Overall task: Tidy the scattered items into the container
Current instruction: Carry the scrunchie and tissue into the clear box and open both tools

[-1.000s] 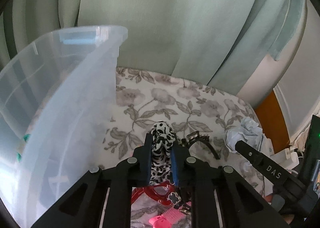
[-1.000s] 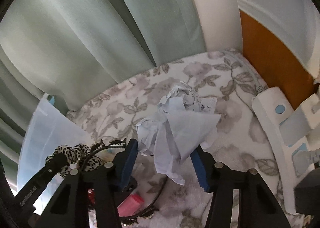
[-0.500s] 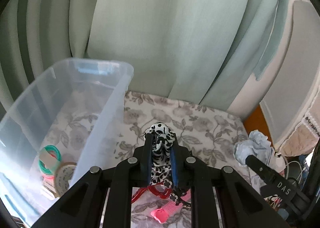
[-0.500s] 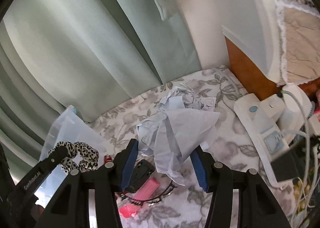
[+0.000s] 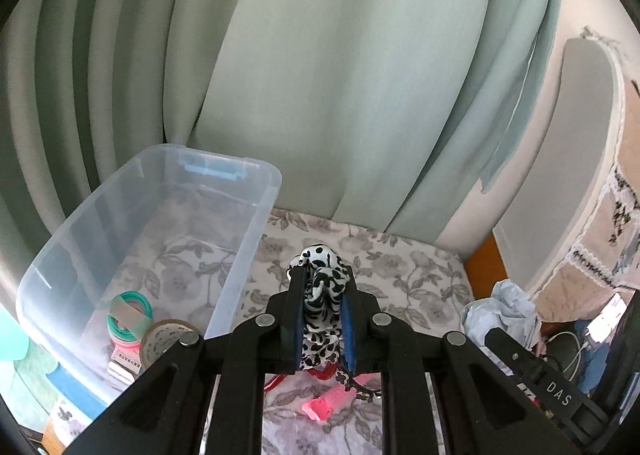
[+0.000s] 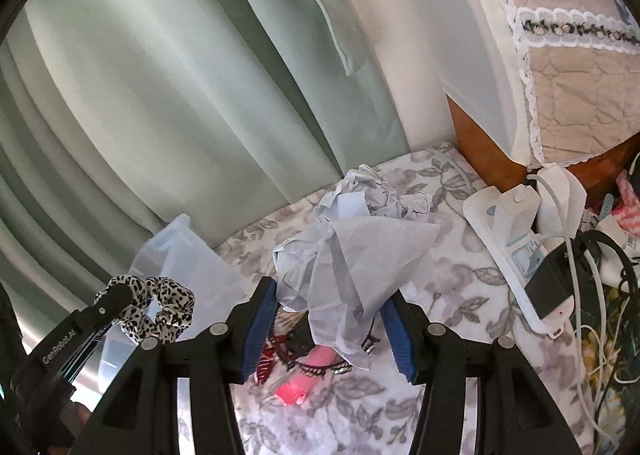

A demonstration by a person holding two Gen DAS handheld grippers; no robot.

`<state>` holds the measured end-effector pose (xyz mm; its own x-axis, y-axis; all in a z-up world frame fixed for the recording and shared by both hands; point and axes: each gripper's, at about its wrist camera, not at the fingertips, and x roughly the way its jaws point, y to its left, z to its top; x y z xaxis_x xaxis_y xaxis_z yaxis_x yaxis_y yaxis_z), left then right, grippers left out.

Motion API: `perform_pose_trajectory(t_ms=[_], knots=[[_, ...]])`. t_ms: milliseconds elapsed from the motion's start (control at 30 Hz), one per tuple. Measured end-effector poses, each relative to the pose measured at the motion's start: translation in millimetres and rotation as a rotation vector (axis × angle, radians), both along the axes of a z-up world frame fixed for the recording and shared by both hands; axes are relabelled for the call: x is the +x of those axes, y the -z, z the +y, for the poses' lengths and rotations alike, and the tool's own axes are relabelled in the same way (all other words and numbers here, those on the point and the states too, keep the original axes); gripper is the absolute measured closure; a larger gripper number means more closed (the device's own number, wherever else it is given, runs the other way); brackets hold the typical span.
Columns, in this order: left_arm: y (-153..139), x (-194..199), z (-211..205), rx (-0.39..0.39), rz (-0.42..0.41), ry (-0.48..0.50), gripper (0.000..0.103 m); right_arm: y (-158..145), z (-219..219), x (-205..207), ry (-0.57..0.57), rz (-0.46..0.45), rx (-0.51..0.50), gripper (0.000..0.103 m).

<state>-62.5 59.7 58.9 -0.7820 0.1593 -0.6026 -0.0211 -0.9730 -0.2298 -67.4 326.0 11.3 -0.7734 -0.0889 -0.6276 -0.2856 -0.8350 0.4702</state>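
Left wrist view: the left gripper (image 5: 322, 319) is squeezed almost shut on a black and white spotted scrunchie (image 5: 323, 287), held up in the air over the flowery cloth (image 5: 404, 275). A clear plastic box (image 5: 240, 255) sits to the left with tape rolls (image 5: 132, 315) inside. Down on the cloth lies a pink hair roller (image 5: 328, 405). From the right wrist view, the right gripper (image 6: 328, 319) is about half open, its pads pressing a crumpled ball of pale blue paper (image 6: 352, 251).

Tape rolls (image 5: 160, 339) in container (image 5: 248, 255), left of comb (image 5: 326, 405).
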Motion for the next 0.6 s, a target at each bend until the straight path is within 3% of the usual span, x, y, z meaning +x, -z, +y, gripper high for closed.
perform_pose_trajectory(t_ms=[600], knots=[[-39.1,42.3,-48.3,0.064,0.098,-0.054,0.087,-47.1,-44.1,26.5,-0.061,0.084,0.053,0.047]])
